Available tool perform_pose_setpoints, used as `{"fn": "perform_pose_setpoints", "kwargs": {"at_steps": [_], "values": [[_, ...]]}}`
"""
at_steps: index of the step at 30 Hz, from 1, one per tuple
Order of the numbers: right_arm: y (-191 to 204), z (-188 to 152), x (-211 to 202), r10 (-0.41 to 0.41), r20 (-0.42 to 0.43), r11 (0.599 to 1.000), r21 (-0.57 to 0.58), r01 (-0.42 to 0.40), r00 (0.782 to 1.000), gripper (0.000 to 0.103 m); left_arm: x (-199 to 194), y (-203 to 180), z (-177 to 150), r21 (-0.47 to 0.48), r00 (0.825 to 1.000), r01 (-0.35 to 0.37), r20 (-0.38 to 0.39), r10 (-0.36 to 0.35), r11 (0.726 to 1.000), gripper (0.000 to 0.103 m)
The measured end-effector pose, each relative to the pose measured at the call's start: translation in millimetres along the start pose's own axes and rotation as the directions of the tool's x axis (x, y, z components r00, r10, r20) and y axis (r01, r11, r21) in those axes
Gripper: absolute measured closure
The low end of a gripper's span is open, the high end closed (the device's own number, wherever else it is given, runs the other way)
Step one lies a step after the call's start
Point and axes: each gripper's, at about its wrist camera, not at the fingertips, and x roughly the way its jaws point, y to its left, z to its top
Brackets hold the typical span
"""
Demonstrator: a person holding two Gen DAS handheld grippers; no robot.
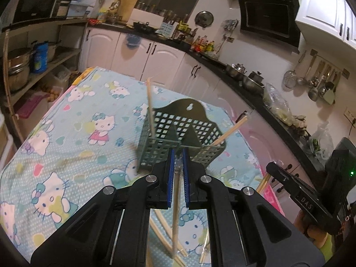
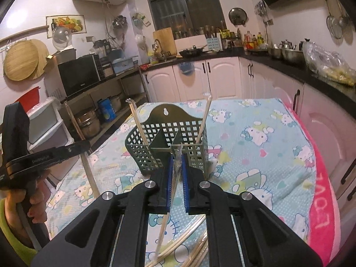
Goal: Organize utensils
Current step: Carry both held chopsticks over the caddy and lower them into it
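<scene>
Chopsticks are what I'm sorting. My left tongs (image 1: pixel 178 166) are pinched narrow on one wrapped chopstick (image 1: pixel 176 211), its tip just short of the green basket (image 1: pixel 178 131). My right tongs (image 2: pixel 177 169) are likewise closed on another wrapped stick (image 2: pixel 172 191), also aimed at the basket's near rim.

Inside the basket, one stick (image 1: pixel 150 106) leans in the left compartment and another (image 1: pixel 229 130) in the right. More loose sticks (image 2: pixel 184 247) lie on the bench cloth (image 1: pixel 66 133) nearer to me than the basket.

To do this well, I'd raise each held stick clear of the rim, tip it upright over a side compartment, and loosen the grip only once the low end is inside, so the light basket isn't nudged.
</scene>
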Motion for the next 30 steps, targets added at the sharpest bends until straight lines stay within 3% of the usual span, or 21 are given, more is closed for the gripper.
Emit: {"fn": "perform_pose_setpoints", "kwargs": {"at_steps": [30], "values": [[-1.5,39.2,-20.6,0.029,0.081,0.999,-0.041,-0.026,0.996,0.098,-7.2,-59.3,57.1,0.115,0.992,0.090,0.082,-0.099,0.989,0.101]]}}
